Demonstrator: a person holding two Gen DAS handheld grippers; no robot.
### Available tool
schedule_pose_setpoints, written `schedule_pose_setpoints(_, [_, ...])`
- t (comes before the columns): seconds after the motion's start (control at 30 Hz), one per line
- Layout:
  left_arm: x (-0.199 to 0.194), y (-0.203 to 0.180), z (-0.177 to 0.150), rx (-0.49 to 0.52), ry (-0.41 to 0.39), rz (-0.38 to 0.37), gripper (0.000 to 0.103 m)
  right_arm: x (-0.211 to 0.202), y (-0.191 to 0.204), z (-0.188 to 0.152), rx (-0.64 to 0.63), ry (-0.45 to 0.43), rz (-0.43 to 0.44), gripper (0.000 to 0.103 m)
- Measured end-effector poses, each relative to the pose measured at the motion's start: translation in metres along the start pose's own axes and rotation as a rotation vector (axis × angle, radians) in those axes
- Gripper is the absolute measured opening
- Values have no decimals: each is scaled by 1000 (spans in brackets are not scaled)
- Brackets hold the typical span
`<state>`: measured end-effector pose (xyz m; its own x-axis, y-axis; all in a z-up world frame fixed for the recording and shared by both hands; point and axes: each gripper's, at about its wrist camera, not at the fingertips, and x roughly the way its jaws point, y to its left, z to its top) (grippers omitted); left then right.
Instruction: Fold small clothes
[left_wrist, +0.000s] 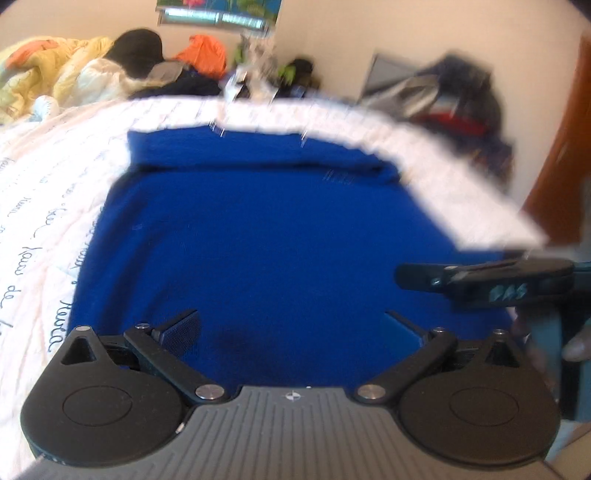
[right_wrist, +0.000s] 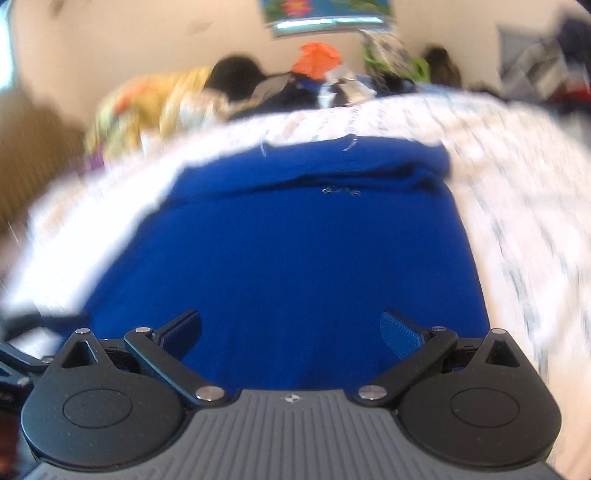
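Observation:
A bright blue garment (left_wrist: 266, 236) lies flat on a white bedspread with dark script writing (left_wrist: 40, 206); its far edge is doubled over into a thick band (left_wrist: 258, 155). My left gripper (left_wrist: 291, 326) hovers open just above the garment's near part, nothing between its fingers. The right gripper's body (left_wrist: 487, 278) juts in from the right of the left wrist view. In the right wrist view the same blue garment (right_wrist: 295, 251) fills the middle, and my right gripper (right_wrist: 291, 328) is open over its near edge, holding nothing. Both views are motion-blurred.
At the bed's far side lies a heap of bedding and clothes: yellow quilt (left_wrist: 55, 74), black item (left_wrist: 136, 48), orange item (left_wrist: 203, 51). A picture (left_wrist: 218, 13) hangs on the wall. Dark bags (left_wrist: 447, 96) sit to the right. A hand (left_wrist: 576, 343) shows at the right edge.

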<state>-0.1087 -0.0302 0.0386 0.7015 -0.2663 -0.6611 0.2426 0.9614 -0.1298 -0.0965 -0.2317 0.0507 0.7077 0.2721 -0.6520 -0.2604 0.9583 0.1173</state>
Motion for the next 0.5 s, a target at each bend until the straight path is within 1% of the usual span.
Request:
schedule_pose_setpoints(0.03, [9, -3, -3, 25, 24, 27, 103, 13, 8, -3, -70, 21, -54, 103])
schedule_pose_setpoints(0.07, [9, -9, -9, 85, -3, 63, 103, 24, 14, -8, -124, 50, -112, 103])
schedule_pose_setpoints(0.1, [11, -12, -14, 137, -7, 92, 103, 21, 10, -15, -107, -10, -91, 103])
schedule_pose_setpoints(0.13, [7, -12, -21, 163, -36, 92, 103, 20, 6, -20, -80, -12, -67, 103])
schedule_pose_setpoints(0.17, [4, -8, -24, 152, -38, 79, 103, 15, 1, -22, -51, -10, -50, 103])
schedule_pose_setpoints(0.23, [-3, 1, -31, 148, -41, 78, 103, 8, -5, -27, -60, -6, -54, 103])
schedule_pose_setpoints(0.33, [-19, 16, -37, 118, -21, 91, 103, -6, -6, -38, -78, -15, -52, 103])
schedule_pose_setpoints(0.4, [-38, 27, -40, 61, 2, 93, 103, -20, -9, -45, -64, 16, -41, 103])
schedule_pose_setpoints(0.43, [-49, 36, -42, 18, 11, 78, 103, -29, -12, -45, -49, 40, -23, 103])
schedule_pose_setpoints(0.47, [-59, 46, -44, -31, 18, 60, 103, -40, -18, -44, -10, 47, 14, 103])
schedule_pose_setpoints(0.5, [-67, 58, -46, -81, 23, 43, 103, -53, -28, -45, 52, 36, 73, 103])
